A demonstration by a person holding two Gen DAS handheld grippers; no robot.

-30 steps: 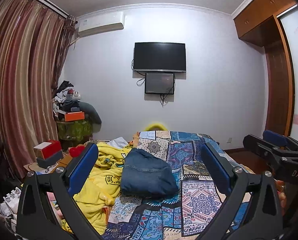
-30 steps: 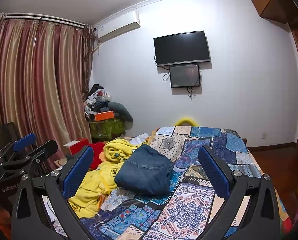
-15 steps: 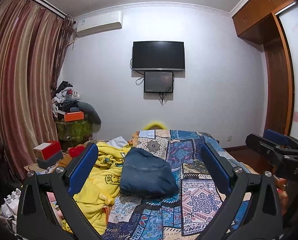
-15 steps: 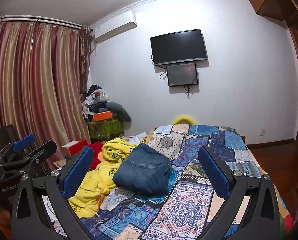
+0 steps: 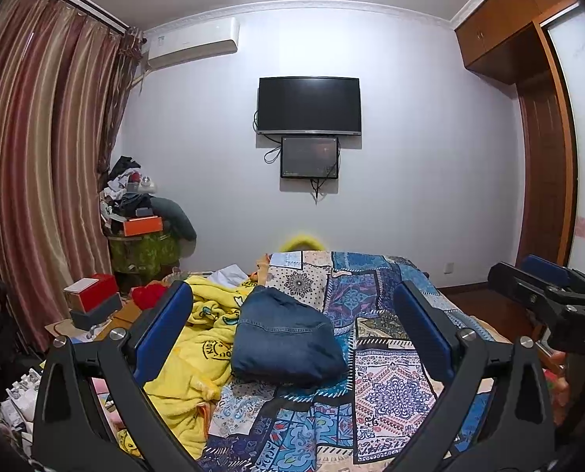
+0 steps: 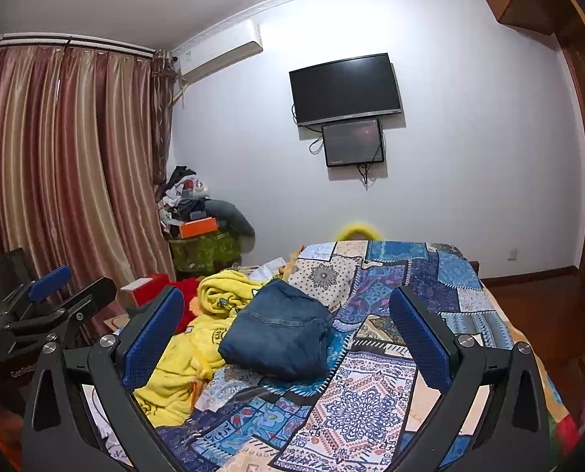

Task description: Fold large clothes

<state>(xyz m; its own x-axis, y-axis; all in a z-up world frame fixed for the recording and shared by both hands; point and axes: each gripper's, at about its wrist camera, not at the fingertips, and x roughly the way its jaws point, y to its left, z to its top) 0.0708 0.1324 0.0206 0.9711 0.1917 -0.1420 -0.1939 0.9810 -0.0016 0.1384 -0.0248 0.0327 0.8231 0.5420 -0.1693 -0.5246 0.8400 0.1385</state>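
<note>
1. Nearest, the left hand-held gripper (image 5: 292, 338) and the right hand-held gripper (image 6: 286, 338) both hover with jaws spread wide, holding nothing.
2. Ahead at 12 o'clock, the folded denim garment (image 5: 286, 340) lies on the patchwork bedspread (image 5: 387, 385), touching the yellow blanket (image 5: 192, 358) at 10 o'clock.
3. Risk, as I judge it: a grab low on the denim could pinch the blanket or bedspread too and drag them along.
4. Open bedspread lies from 1 to 4 o'clock; the bed's right edge drops to the wooden floor (image 6: 536, 306).
</note>
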